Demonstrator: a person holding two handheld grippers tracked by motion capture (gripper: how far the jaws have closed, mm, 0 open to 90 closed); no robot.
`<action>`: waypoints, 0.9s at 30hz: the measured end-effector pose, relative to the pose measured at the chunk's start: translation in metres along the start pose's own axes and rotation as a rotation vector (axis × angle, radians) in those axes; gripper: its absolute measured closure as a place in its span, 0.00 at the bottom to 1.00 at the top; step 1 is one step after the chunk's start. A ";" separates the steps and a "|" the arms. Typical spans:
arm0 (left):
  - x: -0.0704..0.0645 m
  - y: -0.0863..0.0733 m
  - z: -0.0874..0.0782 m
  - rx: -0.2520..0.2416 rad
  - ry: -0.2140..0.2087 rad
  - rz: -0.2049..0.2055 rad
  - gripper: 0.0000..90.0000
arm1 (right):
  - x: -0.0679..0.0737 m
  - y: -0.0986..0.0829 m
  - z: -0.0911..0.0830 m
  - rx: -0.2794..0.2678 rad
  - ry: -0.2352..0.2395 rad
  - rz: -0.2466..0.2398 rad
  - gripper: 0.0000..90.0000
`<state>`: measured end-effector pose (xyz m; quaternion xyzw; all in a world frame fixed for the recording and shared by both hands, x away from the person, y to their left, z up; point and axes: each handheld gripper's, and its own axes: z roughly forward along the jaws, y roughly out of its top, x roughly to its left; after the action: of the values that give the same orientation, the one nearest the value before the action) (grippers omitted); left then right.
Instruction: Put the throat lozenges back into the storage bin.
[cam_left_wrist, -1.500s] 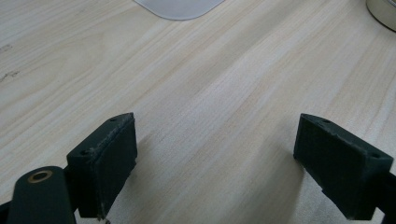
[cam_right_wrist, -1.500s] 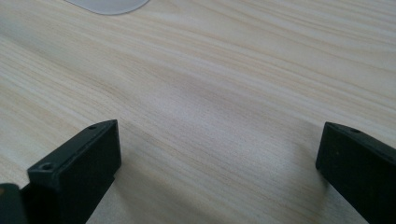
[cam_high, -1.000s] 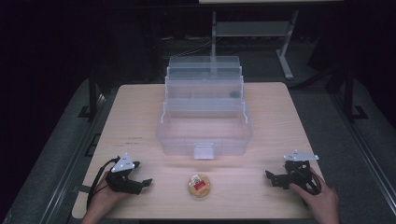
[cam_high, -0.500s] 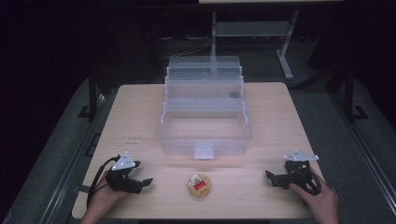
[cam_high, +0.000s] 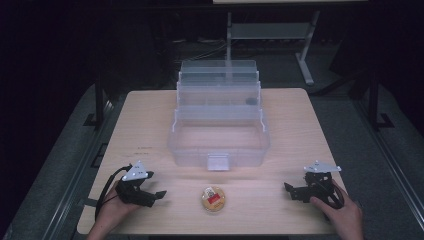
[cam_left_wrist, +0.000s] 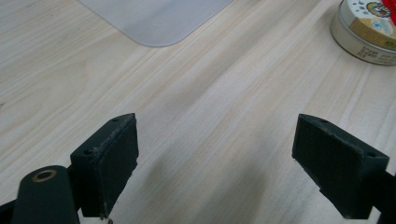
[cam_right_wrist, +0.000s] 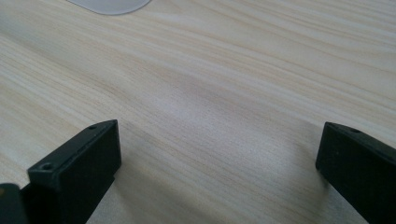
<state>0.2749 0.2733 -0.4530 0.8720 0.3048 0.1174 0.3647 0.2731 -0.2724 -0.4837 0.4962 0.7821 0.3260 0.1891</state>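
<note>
Poised at the start with left gripper (cam_high: 159, 194) and right gripper (cam_high: 287, 188) both spread wide and empty on the tabletop (cam_high: 300, 130), round tin (cam_high: 213, 198) between them (untouched), probably awaiting 1 reach toward the clear tiered box (cam_high: 219, 145).

- The table (cam_high: 300, 120) is light wood with a fine grain, and light falls on its top.
- Grey floor (cam_high: 65, 165) runs along both sides of the table.
- Dark rails (cam_high: 395, 150) flank the table left and right.
- Beyond the table's far edge a grey metal stand (cam_high: 270, 31) with a low shelf stands on the floor.
- The rest of the room (cam_high: 75, 40) lies in darkness.
</note>
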 end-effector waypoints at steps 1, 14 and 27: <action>-0.001 0.001 0.000 0.004 -0.004 0.005 0.15 | 0.000 0.000 0.000 0.000 0.000 -0.001 0.00; -0.007 0.012 -0.002 0.010 -0.023 0.029 0.15 | 0.000 0.000 0.000 0.000 0.000 0.000 0.00; -0.013 0.025 -0.001 0.025 -0.061 0.050 0.15 | 0.000 0.000 0.000 0.000 0.000 0.000 0.00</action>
<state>0.2758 0.2524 -0.4343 0.8870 0.2730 0.0961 0.3597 0.2731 -0.2724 -0.4837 0.4963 0.7822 0.3259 0.1891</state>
